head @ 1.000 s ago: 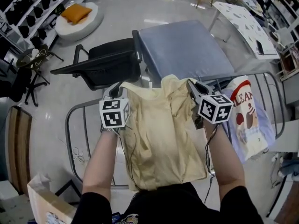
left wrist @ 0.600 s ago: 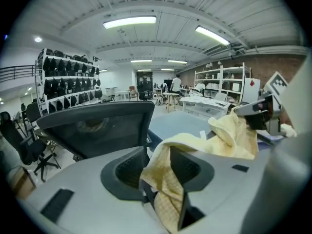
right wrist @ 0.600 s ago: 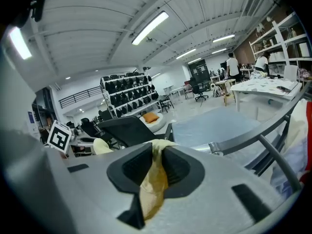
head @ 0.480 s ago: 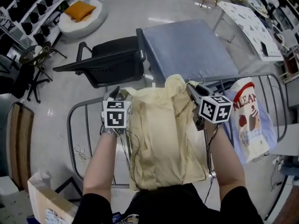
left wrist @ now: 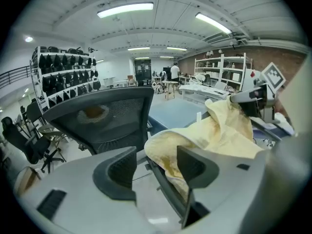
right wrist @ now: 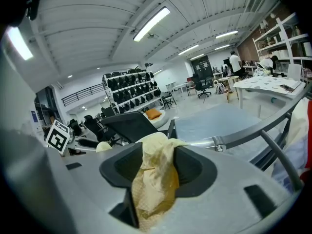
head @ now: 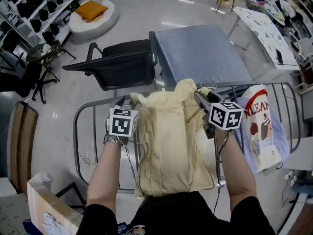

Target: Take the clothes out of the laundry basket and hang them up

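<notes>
- Far left, a shelving unit (head: 34,6) full of dark items lines the wall. Beside it is a round white pouffe (head: 80,26) with an orange cushion (head: 91,10) on top. A cardboard box (head: 46,209) sits in the near corner by the person's left elbow.
- A black office chair (head: 122,67) stands just beyond the drying rack (head: 78,131), whose grey metal rails run across in front of the person.
- The left gripper (head: 121,102) sits at the upper left corner of the yellow garment (head: 168,146). Its jaws have just been opening and now stand wide apart. A fold of the garment's edge reaches into the gap beside the right-hand jaw, but nothing is pinched.
- The yellow garment is draped over the rack between the two grippers. Its top is bunched at the far rail and the rest hangs back toward the person.
- The right gripper (head: 200,94) is at the garment's upper right corner. Its jaws have also just been opening and are partly apart. A crumpled fold of the garment hangs loosely in the gap, let go rather than clamped.
- Behind the rack stands a blue table (head: 203,53).
- To the right, a printed cloth (head: 259,126) with red lettering hangs on the rack's right end, near the right gripper but apart from it.
- At the far upper right there is a white table (head: 259,26) with small items on it.
</notes>
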Tool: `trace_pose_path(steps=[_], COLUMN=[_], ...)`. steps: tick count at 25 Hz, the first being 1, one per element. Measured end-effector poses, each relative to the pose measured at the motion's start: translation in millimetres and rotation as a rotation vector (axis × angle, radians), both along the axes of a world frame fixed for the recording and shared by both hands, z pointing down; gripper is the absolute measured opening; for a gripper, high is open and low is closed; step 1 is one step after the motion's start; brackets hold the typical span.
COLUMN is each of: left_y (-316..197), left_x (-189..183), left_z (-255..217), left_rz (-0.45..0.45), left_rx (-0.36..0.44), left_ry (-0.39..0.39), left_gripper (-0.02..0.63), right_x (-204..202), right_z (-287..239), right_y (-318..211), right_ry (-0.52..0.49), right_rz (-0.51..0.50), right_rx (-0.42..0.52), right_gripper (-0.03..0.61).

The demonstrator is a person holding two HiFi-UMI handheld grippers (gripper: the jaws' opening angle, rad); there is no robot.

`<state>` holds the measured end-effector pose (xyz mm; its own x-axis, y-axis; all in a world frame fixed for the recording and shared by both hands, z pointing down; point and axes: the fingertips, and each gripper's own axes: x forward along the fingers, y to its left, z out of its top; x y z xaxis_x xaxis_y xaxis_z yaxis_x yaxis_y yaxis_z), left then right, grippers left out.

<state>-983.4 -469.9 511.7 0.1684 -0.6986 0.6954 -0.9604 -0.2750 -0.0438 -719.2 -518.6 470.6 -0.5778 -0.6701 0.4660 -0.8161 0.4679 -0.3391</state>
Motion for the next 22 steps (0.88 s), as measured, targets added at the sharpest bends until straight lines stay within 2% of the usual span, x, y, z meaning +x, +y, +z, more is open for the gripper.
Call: trace_pose_path(steps=[4, 9, 14, 22], left_y=[15.5, 33.5, 51.0, 80.8], left_x=[2.1, 9.8, 33.4, 77.2], left_z=[-4.6, -22.1, -46.0, -68.1], left_rz=[-0.012, -0.045, -0.051, -0.032], left_rx=[-0.005, 0.032, 0.081, 0.117], left_ry=[0.003, 0.028, 0.080, 0.089], left_gripper=[0.239, 0.239, 0.239, 0.238], right_x=[0.9, 4.2, 9.7, 23.7], right_z=[1.8, 2.0, -0.9, 1.0], right_y=[9.3, 24.0, 41.0, 73.9], right_ry=[0.015, 0.026, 0.014, 0.022], right_rz=[-0.021, -0.051, -0.081, -0.172], right_rx=[-0.011, -0.037, -0.062, -0.095], right_gripper=[0.218, 0.233, 0.252, 0.265])
